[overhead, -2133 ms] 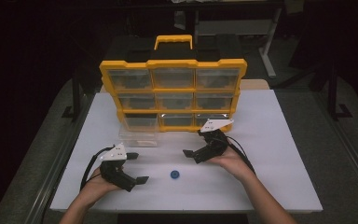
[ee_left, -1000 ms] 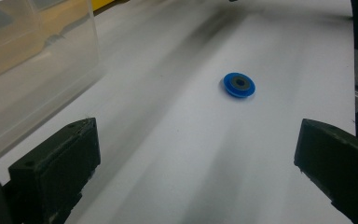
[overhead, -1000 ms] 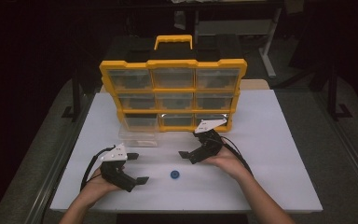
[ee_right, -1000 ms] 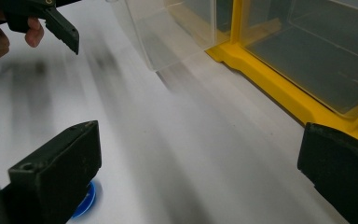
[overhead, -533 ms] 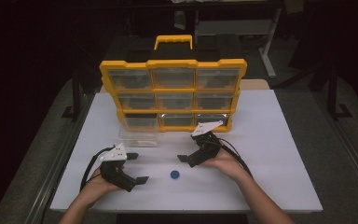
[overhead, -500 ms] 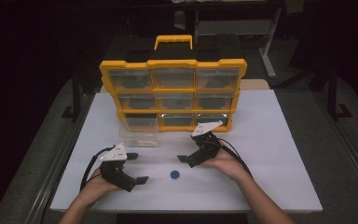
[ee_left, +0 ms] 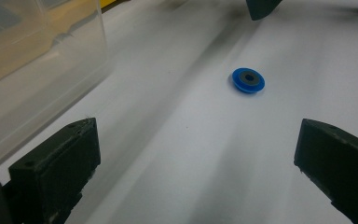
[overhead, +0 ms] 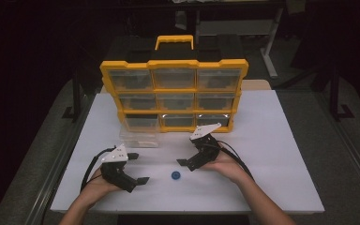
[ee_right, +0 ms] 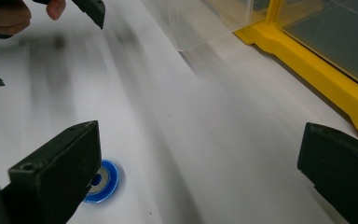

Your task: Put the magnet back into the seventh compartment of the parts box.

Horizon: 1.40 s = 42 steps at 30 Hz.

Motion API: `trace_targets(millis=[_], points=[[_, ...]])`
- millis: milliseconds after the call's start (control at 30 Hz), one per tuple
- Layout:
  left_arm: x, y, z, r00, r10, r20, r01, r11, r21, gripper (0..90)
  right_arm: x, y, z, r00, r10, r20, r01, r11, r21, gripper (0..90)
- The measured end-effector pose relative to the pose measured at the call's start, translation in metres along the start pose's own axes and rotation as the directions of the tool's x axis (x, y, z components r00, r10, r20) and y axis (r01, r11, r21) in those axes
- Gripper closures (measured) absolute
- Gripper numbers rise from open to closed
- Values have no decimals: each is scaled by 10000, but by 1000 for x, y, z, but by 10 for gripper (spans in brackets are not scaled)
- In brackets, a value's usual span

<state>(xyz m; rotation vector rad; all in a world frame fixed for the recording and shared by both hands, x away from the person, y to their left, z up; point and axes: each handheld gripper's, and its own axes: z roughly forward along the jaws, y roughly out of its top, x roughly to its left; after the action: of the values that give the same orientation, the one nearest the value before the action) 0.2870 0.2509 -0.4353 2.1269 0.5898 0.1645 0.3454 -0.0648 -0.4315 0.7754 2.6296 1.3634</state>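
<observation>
Blue and round, a small plastic disc with a dark centre (overhead: 176,175) lies flat on the white tabletop (overhead: 272,140) between our two hands, touched by neither tool. Our right gripper (overhead: 186,164) hovers just beside it, slightly behind and to its right, jaws spread wide; in the right gripper view the disc (ee_right: 100,181) peeks out from behind one black jaw, close to that jaw's tip. Our left gripper (overhead: 139,181) sits near the front edge of the table, jaws likewise wide apart and holding nothing; in the left gripper view the disc (ee_left: 248,80) lies ahead, nearer one jaw's side. A clear plastic drawer bin (overhead: 139,132) stands pulled out on the table, in front of the yellow-framed parts organiser with clear drawers (overhead: 174,95), which stands upright at the back.
</observation>
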Motion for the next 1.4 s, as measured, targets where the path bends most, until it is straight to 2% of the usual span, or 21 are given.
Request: trace_targets(millis=[167,500,533,633,667,733,833,867,933,967,1033,1133,1167,1400], points=[[1,-1,1,9999,115,-24,-115,9999,3,0,3,0,0,9999,-110,-113,111,9999,60,0],[1,-2,1,10000,30,-42,-30,10000,16,0,10,0,3,9991,-257,-348,268,9991,325,0],[1,-2,1,10000,28,-39,-28,10000,13,0,9,0,3,9986,-423,-306,434,9984,352,0],[1,-2,1,10000,23,-43,-23,10000,8,0,13,1,4,9985,-346,-427,362,9986,376,0],[1,-2,1,10000,31,-49,-31,10000,15,0,13,0,5,9981,-509,-356,524,9977,439,0],[1,-2,1,10000,26,-48,-26,10000,15,0,15,1,5,9983,-355,-471,374,9984,416,0],[1,-2,1,10000,25,-43,-25,10000,28,0,16,0,7,9967,-688,-442,711,9960,543,0],[1,-2,1,10000,26,-37,-26,10000,36,0,19,1,7,9973,-500,-543,530,9971,539,0],[1,-2,1,10000,17,-23,-17,10000,38,0,20,1,8,9970,-519,-569,551,9969,569,0],[1,-2,1,10000,17,-32,-17,10000,32,0,18,0,9,9954,-812,-501,842,9945,627,0],[2,-2,1,10000,23,-27,-23,10000,35,0,22,0,10,9962,-604,-625,643,9960,617,0],[2,-2,1,10000,26,-36,-26,10000,33,0,23,0,11,9960,-623,-634,667,9954,689,0],[2,-2,1,10000,31,-51,-31,10000,33,0,23,0,12,9942,-924,-554,966,9922,786,0],[2,-2,0,10000,4,-23,-4,10000,-7,0,27,-1,17,9913,-1148,-640,1206,9880,965,0]])
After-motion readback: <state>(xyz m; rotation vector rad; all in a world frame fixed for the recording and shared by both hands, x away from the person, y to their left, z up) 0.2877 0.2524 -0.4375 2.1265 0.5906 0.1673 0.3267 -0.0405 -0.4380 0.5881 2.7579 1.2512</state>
